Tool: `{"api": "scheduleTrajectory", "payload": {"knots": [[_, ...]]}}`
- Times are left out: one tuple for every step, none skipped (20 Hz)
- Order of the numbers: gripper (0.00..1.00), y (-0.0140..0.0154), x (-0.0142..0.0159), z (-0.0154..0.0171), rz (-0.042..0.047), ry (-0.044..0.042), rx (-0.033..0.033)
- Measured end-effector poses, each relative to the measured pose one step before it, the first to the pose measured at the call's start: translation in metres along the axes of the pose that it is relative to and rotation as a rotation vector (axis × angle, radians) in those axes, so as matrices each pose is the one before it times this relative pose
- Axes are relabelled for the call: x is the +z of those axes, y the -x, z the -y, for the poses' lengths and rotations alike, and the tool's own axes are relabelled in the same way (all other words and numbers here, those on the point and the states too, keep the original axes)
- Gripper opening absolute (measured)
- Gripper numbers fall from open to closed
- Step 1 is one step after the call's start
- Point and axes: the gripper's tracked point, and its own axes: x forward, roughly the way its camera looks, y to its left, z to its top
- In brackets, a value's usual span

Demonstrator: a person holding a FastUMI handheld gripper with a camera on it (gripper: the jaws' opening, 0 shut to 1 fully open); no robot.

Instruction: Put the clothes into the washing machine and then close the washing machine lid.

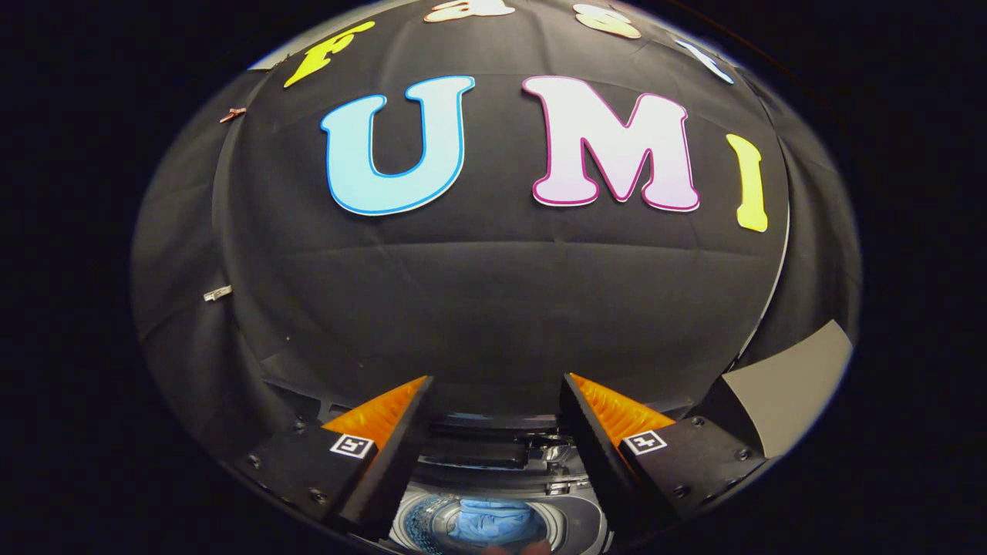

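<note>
- Your gripper (497, 401) has its fingers spread wide apart and empty; nothing sits between them.
- Below and between the fingers you look down into the washing machine (574, 512), a top-loader with its drum open.
- The clothes (493, 518), a bundle of blue fabric, already lie inside the drum, well below the fingertips.
- The fabric looks soft and light, so it should sag and fold wherever it is pinched; if any needs pushing deeper, take a thick crease near the middle of the bundle.
- Just beyond the drum opening sits the raised lid (493, 443), a dark hinged panel that appears folded back. It is likely stiff and light; take it by its free front edge and swing it down.
- Hard to make out: the lid's exact shape and hinge, since the fingers cover its sides, and the drum's near rim is cut off.
- Past the right finger, a grey flat panel (786, 385) stands near the booth's wall; you cannot tell what it is.
</note>
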Motion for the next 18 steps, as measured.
{"api": "scheduleTrajectory", "payload": {"knots": [[1.0, 0.00291, -0.00185, -0.00071, -0.00101, -0.0024, 0.00118], [1.0, 0.00268, -0.00121, -0.00034, -0.00321, -0.00161, 0.00284], [1.0, 0.00414, -0.00126, -0.00081, 0.00075, 0.00526, 0.00298], [1.0, 0.00462, -0.00152, -0.00045, 0.00564, 0.00663, 0.00213], [1.0, 0.00465, -0.00134, -0.00043, 0.013, 0.00099, 0.00092], [1.0, 0.00337, -0.00097, 0.00014, 0.0175, 0.00064, -0.00006], [1.0, 0.00341, -0.0007, -0.00036, 0.01761, 0.00188, -0.00096], [1.0, 0.00269, -0.00074, -0.00026, 0.01479, 0.00264, -0.00143], [1.0, 0.00241, -0.0016, 0.00049, 0.01242, 0.00067, -0.00075], [1.0, 0.00148, -0.00127, -0.00007, 0.01274, -0.0016, 0.00002], [1.0, 0.0033, 0.00016, -0.00004, 0.01323, -0.00068, 0.00036], [1.0, 0.00314, -0.00088, -0.00076, 0.01256, 0.00295, 0.00008], [1.0, 0.00155, -0.00115, 0.00035, 0.00731, 0.0035, -0.00018], [1.0, 0.00158, -0.00083, -0.00051, 0.0033, 0.00025, -0.00035], [1.0, 0.00217, -0.0009, 0.00049, -0.00231, -0.00192, -0.00042], [1.0, 0.00224, -0.00114, -0.00075, -0.00096, -0.00018, 0.00007], [1.0, 0.00341, -0.00122, -0.00031, 0.00026, 0.0003, -0.00006], [1.0, 0.00462, -0.00122, -0.00004, 0.00212, 0.00218, 0.00054]]}}
